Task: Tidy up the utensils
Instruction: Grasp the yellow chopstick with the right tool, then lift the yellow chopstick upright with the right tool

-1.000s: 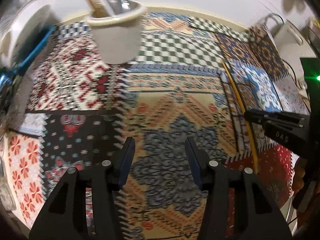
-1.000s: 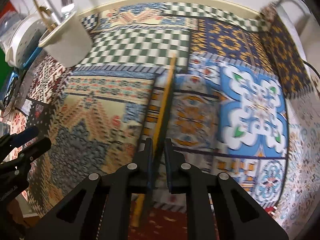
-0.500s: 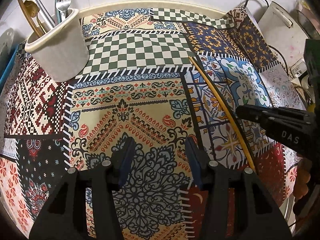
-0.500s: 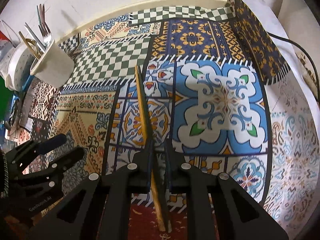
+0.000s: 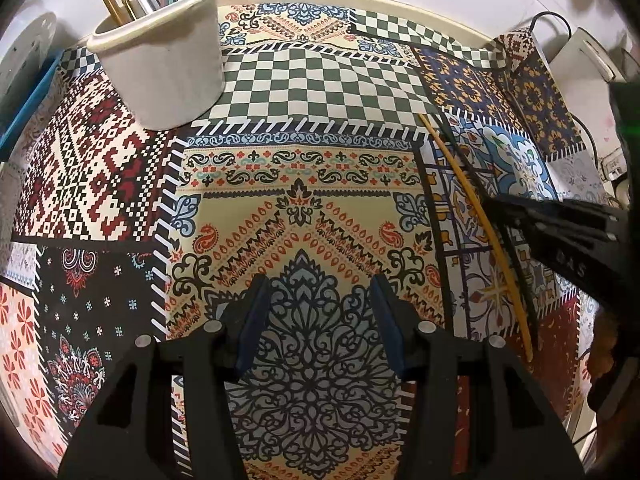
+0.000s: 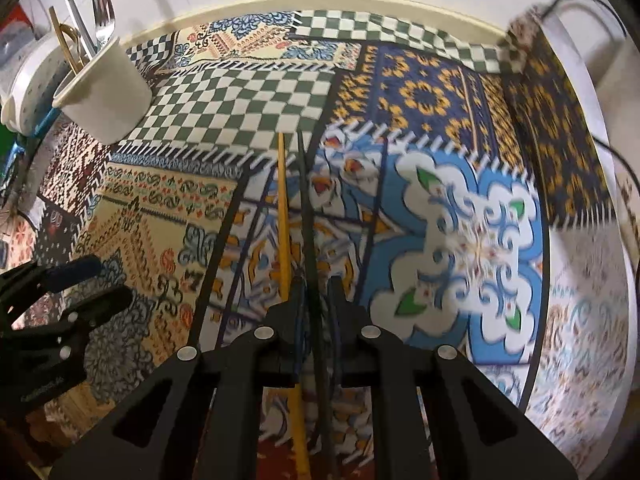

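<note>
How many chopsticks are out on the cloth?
2: a yellow chopstick and a dark chopstick side by side, the dark one in the right gripper. More may hide in the cup.

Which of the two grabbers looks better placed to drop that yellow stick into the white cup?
The right gripper: its jaws look closed around the yellow chopstick, seemingly with a dark one beside it. The left gripper stands open and empty over the patterned cloth, though nearer the white cup.
</note>
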`<state>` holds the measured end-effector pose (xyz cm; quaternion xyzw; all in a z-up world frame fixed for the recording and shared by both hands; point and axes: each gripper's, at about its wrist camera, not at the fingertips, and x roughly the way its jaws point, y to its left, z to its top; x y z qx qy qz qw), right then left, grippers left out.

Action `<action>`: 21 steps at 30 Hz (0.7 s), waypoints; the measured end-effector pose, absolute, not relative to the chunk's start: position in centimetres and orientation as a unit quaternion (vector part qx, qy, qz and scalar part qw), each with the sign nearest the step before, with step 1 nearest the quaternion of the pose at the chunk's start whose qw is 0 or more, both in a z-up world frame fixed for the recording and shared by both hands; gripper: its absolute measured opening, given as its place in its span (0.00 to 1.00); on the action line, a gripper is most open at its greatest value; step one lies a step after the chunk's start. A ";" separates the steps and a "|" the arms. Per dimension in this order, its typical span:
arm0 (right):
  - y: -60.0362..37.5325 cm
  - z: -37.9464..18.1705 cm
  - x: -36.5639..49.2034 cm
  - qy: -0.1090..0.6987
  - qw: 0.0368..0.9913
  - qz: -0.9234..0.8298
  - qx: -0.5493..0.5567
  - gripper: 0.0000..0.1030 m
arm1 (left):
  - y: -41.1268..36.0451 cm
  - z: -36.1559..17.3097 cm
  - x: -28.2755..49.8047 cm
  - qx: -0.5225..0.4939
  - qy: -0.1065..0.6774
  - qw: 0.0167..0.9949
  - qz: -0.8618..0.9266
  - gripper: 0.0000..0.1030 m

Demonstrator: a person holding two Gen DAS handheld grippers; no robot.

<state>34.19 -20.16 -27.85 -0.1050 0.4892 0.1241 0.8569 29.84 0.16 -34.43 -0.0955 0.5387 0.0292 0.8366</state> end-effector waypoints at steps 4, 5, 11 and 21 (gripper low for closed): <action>-20.0 -27.6 36.0 0.497 0.856 0.116 -0.086 0.04 | -0.6 -34.4 30.5 -0.089 0.541 0.836 0.026 0.49; -20.3 -27.5 36.3 0.499 0.855 0.121 -0.074 0.05 | -1.0 -34.4 30.8 -0.090 0.542 0.835 0.022 0.49; -24.0 -26.2 36.5 0.494 0.862 0.113 -0.022 0.05 | -3.7 -34.3 33.1 -0.090 0.548 0.832 -0.003 0.49; -29.5 -22.3 33.4 0.446 0.888 0.102 0.040 0.05 | -9.7 -34.5 36.9 -0.042 0.545 0.837 -0.033 0.49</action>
